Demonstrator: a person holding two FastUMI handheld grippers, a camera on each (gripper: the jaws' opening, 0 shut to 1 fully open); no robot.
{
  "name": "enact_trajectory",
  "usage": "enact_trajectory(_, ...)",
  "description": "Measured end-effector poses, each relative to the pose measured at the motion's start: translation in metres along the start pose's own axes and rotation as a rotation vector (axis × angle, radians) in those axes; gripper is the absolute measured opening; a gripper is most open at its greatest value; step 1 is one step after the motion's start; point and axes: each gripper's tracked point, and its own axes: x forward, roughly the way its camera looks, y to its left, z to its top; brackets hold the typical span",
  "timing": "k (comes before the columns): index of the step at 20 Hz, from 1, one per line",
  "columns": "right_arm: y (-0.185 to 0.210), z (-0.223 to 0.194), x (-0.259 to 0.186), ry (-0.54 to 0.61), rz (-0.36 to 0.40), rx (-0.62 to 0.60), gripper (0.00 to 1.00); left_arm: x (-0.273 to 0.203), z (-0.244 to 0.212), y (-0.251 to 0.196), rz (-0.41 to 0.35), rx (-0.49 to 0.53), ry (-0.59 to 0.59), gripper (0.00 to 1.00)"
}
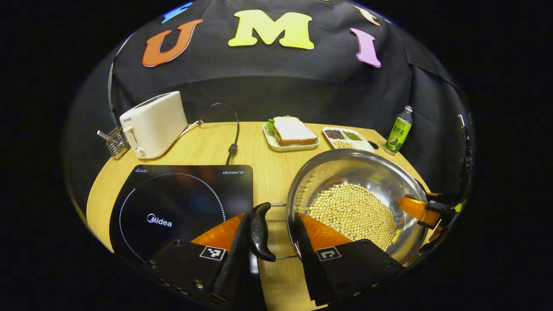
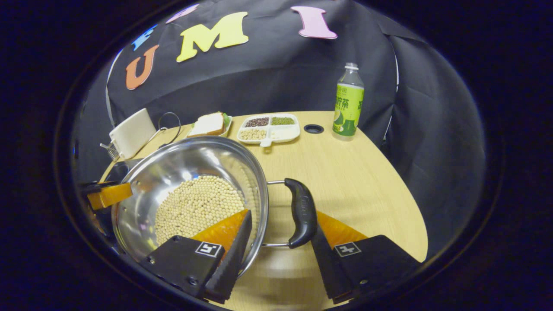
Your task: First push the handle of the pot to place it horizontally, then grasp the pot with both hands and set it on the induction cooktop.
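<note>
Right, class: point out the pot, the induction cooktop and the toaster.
pot (image 1: 371, 172): left gripper view, bare inner steel wall.
induction cooktop (image 1: 181, 198): left gripper view, glass top.
toaster (image 1: 160, 123): left gripper view, side panel.

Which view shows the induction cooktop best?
The left gripper view: the induction cooktop lies almost whole on the table, left of the pot, with its ring marking clear. In the right gripper view just a dark corner peeks out behind the pot's rim, below the toaster.

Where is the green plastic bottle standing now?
In the right gripper view the green plastic bottle stands upright at the wooden table's far edge, right of the white divided tray.
</note>
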Motion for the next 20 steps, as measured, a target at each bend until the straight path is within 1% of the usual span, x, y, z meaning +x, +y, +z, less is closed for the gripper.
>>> enact_trajectory(1,0.0,0.0,0.0,-0.002,-0.002,0.011,0.81,0.0,-0.001,-0.001,-0.003,-0.001,-0.002,0.61)
enact_trajectory(2,0.0,0.0,-0.001,-0.004,-0.003,0.021,0.77,0.0,0.0,-0.001,-0.005,-0.002,-0.009,0.61)
enact_trajectory(4,0.0,-0.001,-0.003,-0.003,-0.006,0.035,0.74,0.001,0.0,-0.001,-0.004,-0.001,-0.016,0.61)
enact_trajectory(5,-0.001,-0.002,-0.005,-0.001,-0.01,0.04,0.73,0.001,-0.001,-0.002,-0.007,0.003,-0.013,0.7)
enact_trajectory(6,-0.003,-0.003,-0.006,0.001,-0.019,0.048,0.72,0.002,0.0,-0.002,-0.013,-0.007,-0.015,0.6)
enact_trajectory(7,-0.005,-0.004,-0.008,0.002,-0.033,0.056,0.7,0.002,0.0,-0.005,-0.013,-0.01,-0.013,0.58)
enact_trajectory(8,-0.009,-0.005,-0.011,0.0,-0.053,0.063,0.69,0.001,-0.001,-0.006,-0.016,0.0,-0.014,0.58)
enact_trajectory(9,-0.013,-0.006,-0.015,-0.002,-0.068,0.064,0.67,0.001,-0.003,-0.006,-0.016,0.018,-0.016,0.56)
enact_trajectory(11,-0.018,-0.008,-0.025,-0.008,-0.084,0.075,0.64,0.002,-0.006,-0.005,-0.018,0.039,-0.012,0.56)
enact_trajectory(13,-0.021,-0.008,-0.036,-0.023,-0.092,0.088,0.64,0.008,-0.007,-0.006,-0.033,0.009,-0.014,0.54)
enact_trajectory(14,-0.023,-0.007,-0.042,-0.04,-0.096,0.088,0.62,0.01,-0.006,-0.007,-0.04,0.002,-0.02,0.54)
enact_trajectory(15,-0.025,-0.005,-0.05,-0.054,-0.103,0.086,0.62,0.011,-0.006,-0.005,-0.046,0.002,-0.028,0.64)
enact_trajectory(16,-0.027,-0.003,-0.056,-0.065,-0.109,0.083,0.61,0.011,-0.006,-0.003,-0.05,0.006,-0.04,0.54)
enact_trajectory(17,-0.027,-0.001,-0.065,-0.076,-0.112,0.083,0.62,0.01,-0.004,-0.002,-0.052,0.005,-0.052,0.54)
enact_trajectory(20,-0.022,0.012,-0.09,-0.117,-0.116,0.079,0.61,0.002,0.0,0.0,-0.065,-0.006,-0.098,0.54)
